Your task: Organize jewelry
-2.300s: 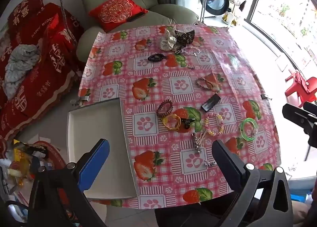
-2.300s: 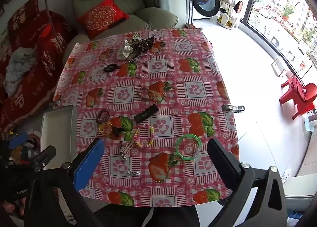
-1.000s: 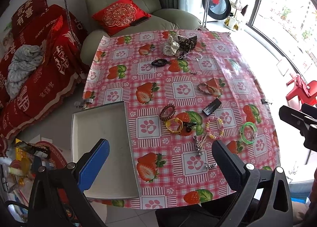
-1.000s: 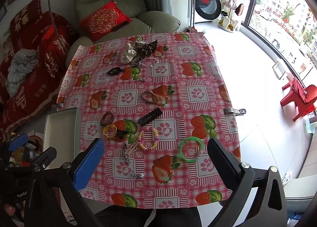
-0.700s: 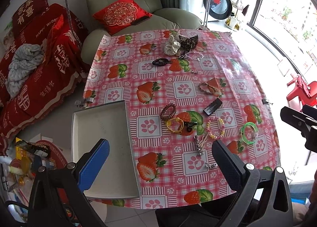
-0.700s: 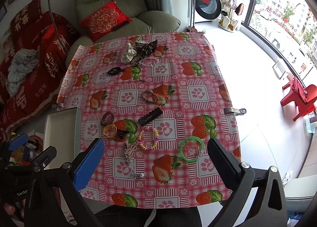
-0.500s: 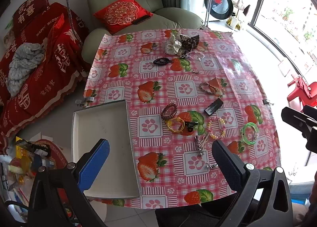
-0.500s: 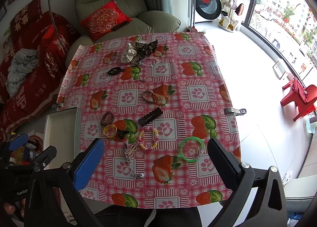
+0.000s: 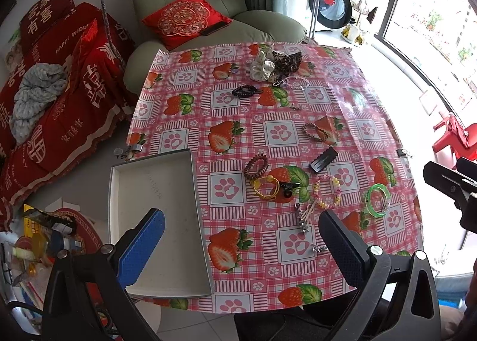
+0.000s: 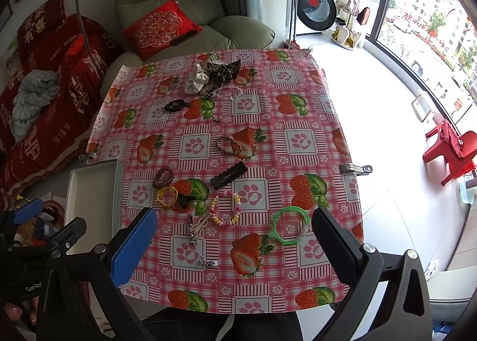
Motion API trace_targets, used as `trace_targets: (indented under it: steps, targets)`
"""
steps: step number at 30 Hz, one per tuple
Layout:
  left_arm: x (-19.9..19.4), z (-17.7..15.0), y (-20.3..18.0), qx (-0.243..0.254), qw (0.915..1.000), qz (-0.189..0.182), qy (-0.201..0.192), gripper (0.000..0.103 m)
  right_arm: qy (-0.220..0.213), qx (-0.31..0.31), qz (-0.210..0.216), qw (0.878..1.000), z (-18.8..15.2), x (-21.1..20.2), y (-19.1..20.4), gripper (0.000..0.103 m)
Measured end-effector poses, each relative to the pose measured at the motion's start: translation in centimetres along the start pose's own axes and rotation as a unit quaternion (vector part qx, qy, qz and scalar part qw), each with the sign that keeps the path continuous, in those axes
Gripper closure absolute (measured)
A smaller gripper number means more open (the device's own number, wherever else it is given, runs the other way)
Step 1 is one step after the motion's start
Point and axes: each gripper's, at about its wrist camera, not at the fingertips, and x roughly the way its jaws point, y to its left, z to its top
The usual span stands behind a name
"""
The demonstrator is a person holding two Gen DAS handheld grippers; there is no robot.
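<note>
Nothing was sorted at this moment, going by the layout. The white tray (image 9: 155,192) sat bare at the table's left edge, under and just ahead of the left gripper's (image 9: 241,239) blue pad. No jewelry was in it.

Both claws were spread wide, holding nothing and hovering above the near edge of the table. The right gripper (image 10: 232,239) was likewise released; its dark finger hung close beside the green bangle (image 10: 289,225).

All pieces were loose on the strawberry tablecloth (image 9: 280,132):
- Between the left gripper's fingers, just ahead: a small metal charm (image 9: 319,248) and a tassel-like pendant (image 9: 304,217).
- Further ahead: yellow bangle (image 9: 265,187), brown bead bracelet (image 9: 255,166), pastel bead bracelet (image 9: 328,192), and a small black item (image 9: 287,187) touching the yellow one's right side.
- Ahead and right: black hair clip (image 9: 323,159), then a braided bracelet (image 9: 314,132) beyond it.
- Far side: black hair tie (image 9: 246,91), white scrunchie (image 9: 262,68), leopard scrunchie (image 9: 286,62), and a clear bead strand (image 9: 295,83), too small to make out.

Judgement: task at the start, zero of roughly a dozen items moved. Left to do: every piece goes to the tray. The nearest picks looked to be the pendant or charm for the left claw and the green bangle for the right. Thin flat pieces on slick cloth could slip from the pads.
</note>
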Motion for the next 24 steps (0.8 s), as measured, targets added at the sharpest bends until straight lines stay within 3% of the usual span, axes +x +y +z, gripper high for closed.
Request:
trace_targets:
  steps: [24]
  targets:
    - [0.04, -0.03, -0.01, -0.001, 1.0000, 0.000, 0.001, 0.000, 0.001, 0.000, 0.000, 1.000, -0.05, 0.08, 0.03, 0.000]
